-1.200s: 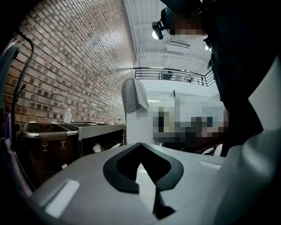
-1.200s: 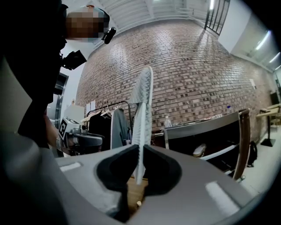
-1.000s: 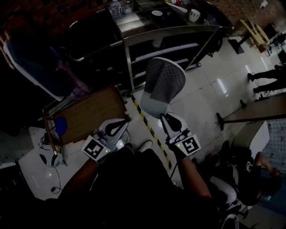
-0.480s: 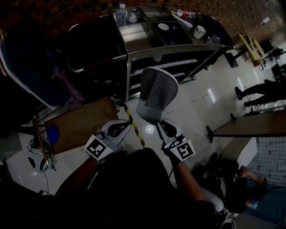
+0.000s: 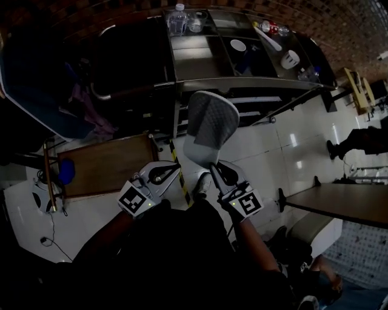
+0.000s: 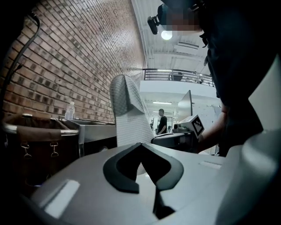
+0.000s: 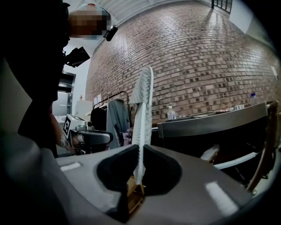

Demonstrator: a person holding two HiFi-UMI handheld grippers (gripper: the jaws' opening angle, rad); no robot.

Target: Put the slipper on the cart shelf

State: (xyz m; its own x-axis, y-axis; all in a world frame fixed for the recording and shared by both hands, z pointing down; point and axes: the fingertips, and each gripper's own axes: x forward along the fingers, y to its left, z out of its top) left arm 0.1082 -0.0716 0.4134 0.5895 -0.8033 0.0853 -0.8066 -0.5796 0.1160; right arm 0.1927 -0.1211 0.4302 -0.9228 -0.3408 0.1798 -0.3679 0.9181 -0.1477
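A grey mesh slipper [image 5: 209, 124] with a white sole stands upright in my right gripper [image 5: 213, 171], which is shut on its heel end. In the right gripper view the slipper [image 7: 142, 110] shows edge-on, its sole pinched between the dark pads at the gripper's [image 7: 139, 151] tips. The steel cart [image 5: 242, 82] stands just beyond the slipper, its lower shelves [image 5: 260, 100] facing me. My left gripper [image 5: 159, 175] hangs beside the right one, shut with nothing in it. In the left gripper view that gripper's [image 6: 141, 147] jaws meet, with the slipper [image 6: 127, 114] above them.
Bottles [image 5: 177, 18], a cup [image 5: 290, 59] and bowls fill the cart's top. A white thing [image 7: 211, 153] lies on a lower shelf. A dark bag trolley [image 5: 130, 60] adjoins the cart's left side. A wooden board [image 5: 106, 163] and striped floor tape [image 5: 180, 178] lie left; a table [image 5: 345, 203] right.
The slipper and both grippers have moved left and closer to the cart, which now fills more of the top of the head view. The grip on the slipper is unchanged.
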